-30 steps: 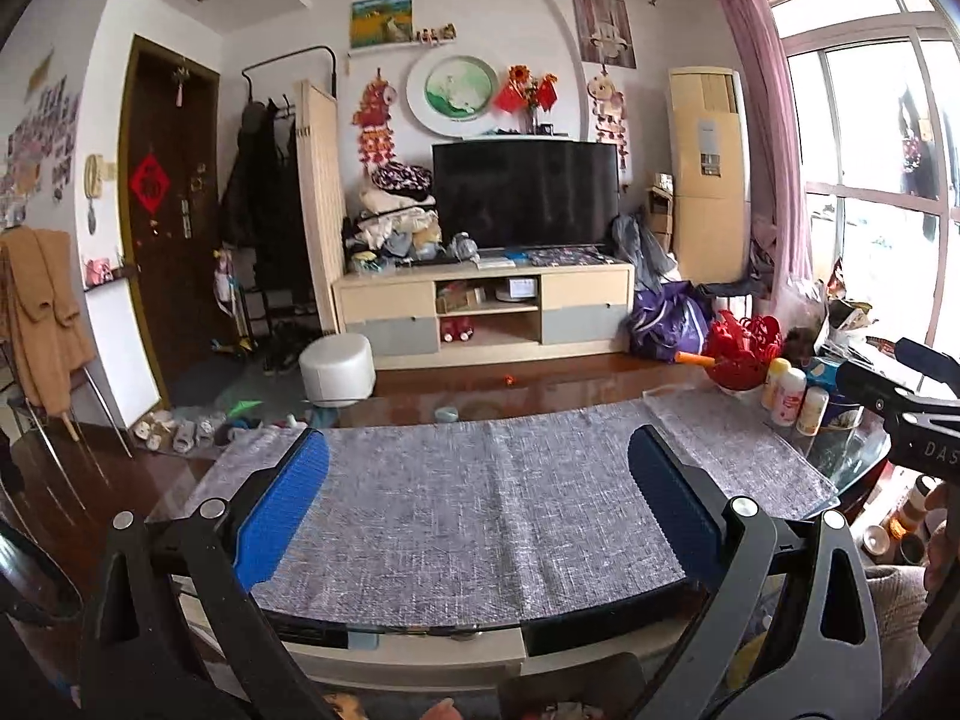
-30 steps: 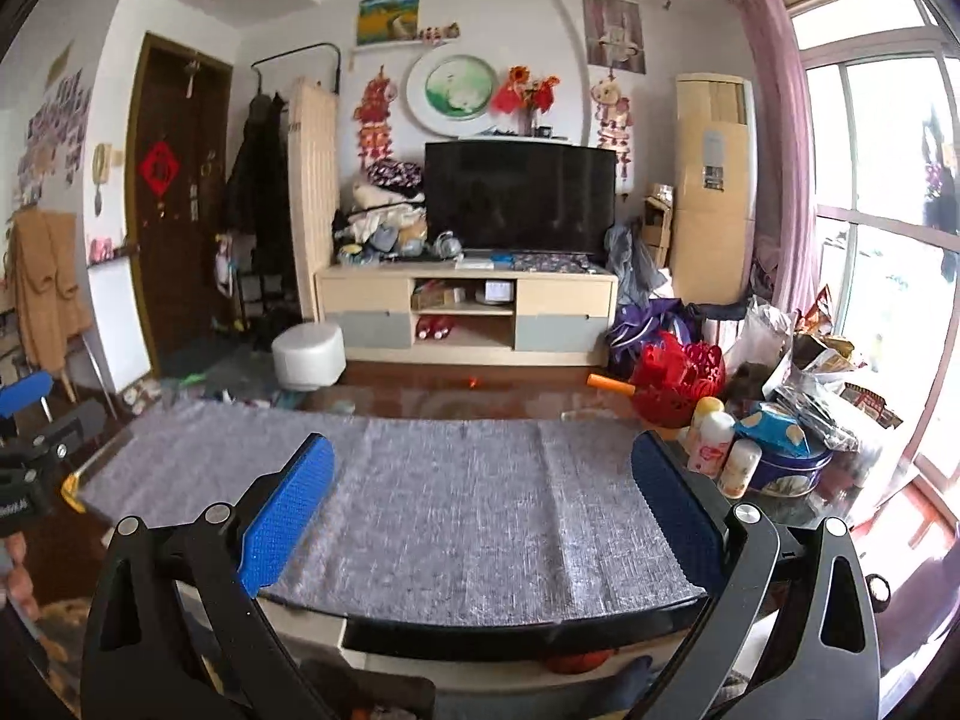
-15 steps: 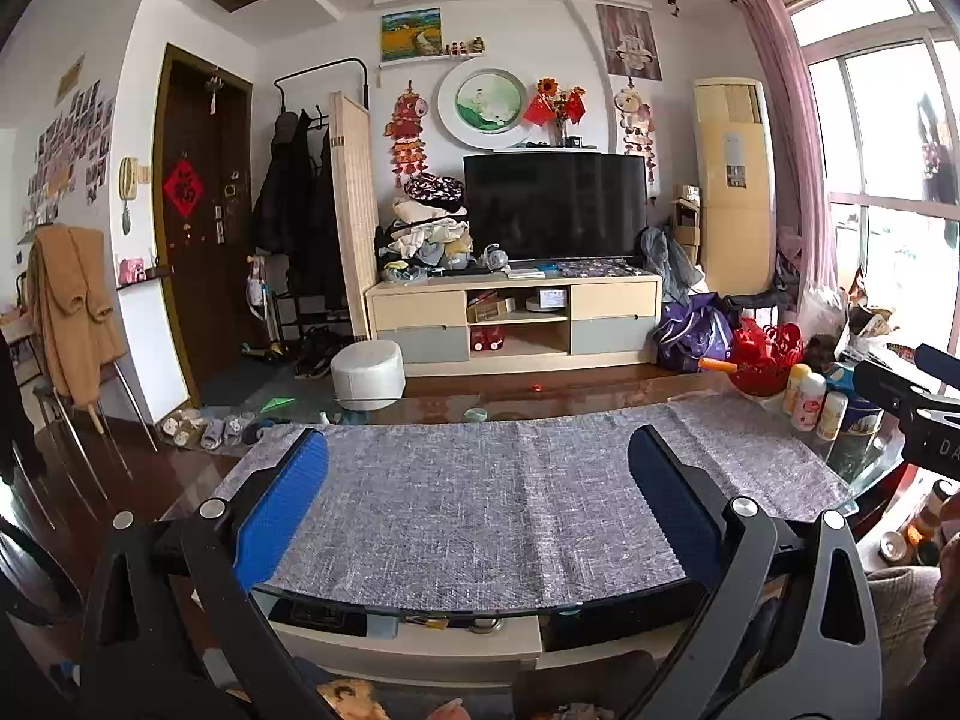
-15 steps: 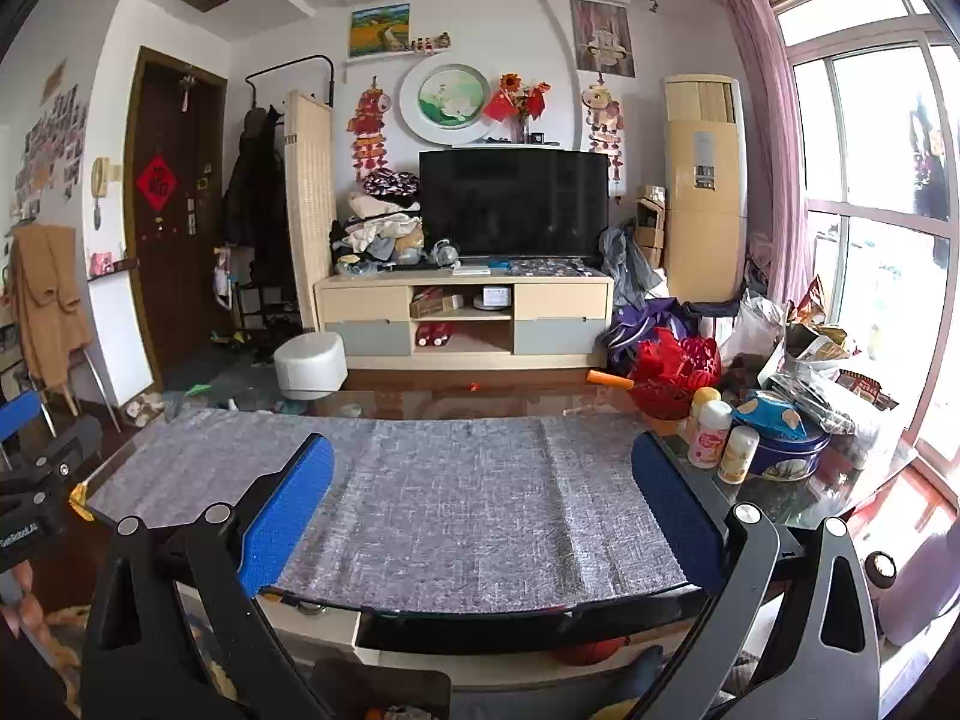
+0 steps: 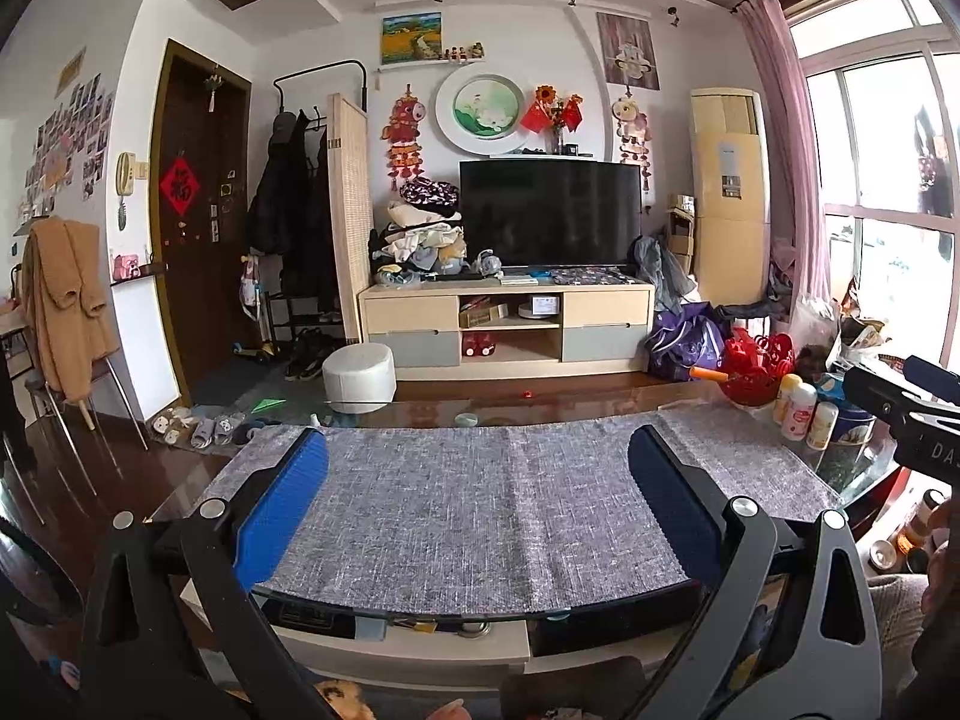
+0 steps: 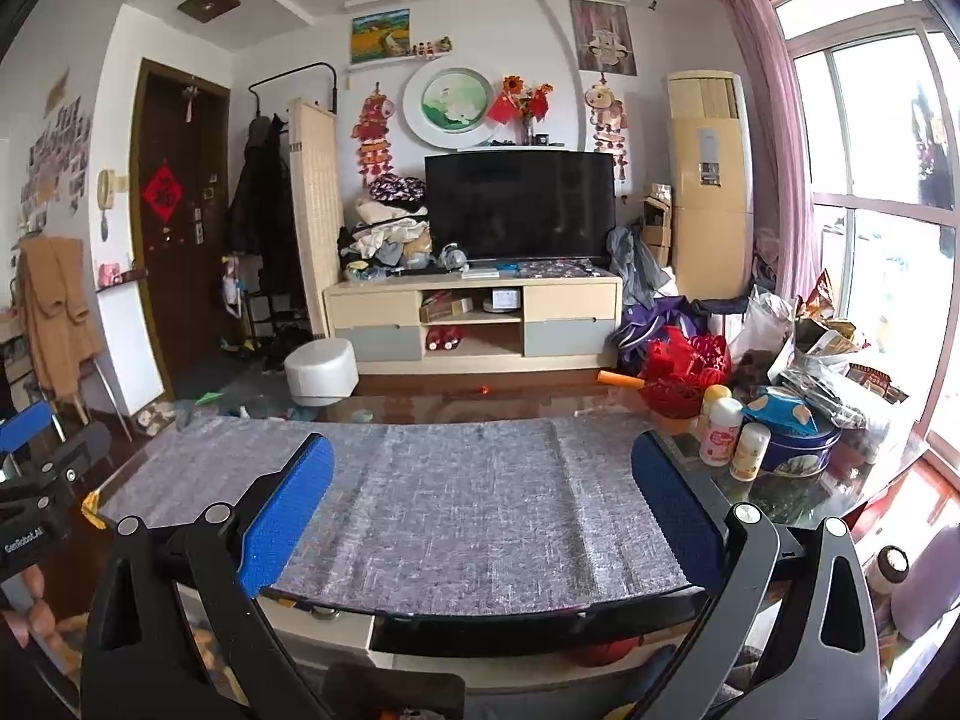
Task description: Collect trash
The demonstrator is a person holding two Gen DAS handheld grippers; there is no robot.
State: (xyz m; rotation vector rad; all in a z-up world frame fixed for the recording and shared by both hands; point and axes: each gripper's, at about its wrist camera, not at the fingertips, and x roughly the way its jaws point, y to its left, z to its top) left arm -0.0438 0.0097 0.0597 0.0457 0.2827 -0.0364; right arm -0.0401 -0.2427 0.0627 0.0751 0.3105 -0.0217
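Loose wrappers and snack bags (image 6: 834,348), the likeliest trash, are heaped at the right edge of the frame in the right wrist view, behind a blue round tin (image 6: 792,450) and three small white bottles (image 6: 723,429). A red basket (image 6: 678,372) sits just left of them. All stand on a glass table (image 6: 780,498) beside the bare grey cloth mat (image 6: 468,480). The left gripper (image 5: 477,474) and the right gripper (image 6: 480,474) both gape wide and empty over the mat's near edge.

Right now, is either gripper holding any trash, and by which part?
Nothing is held. The left gripper and the right gripper are both open and empty, above the grey table mat.
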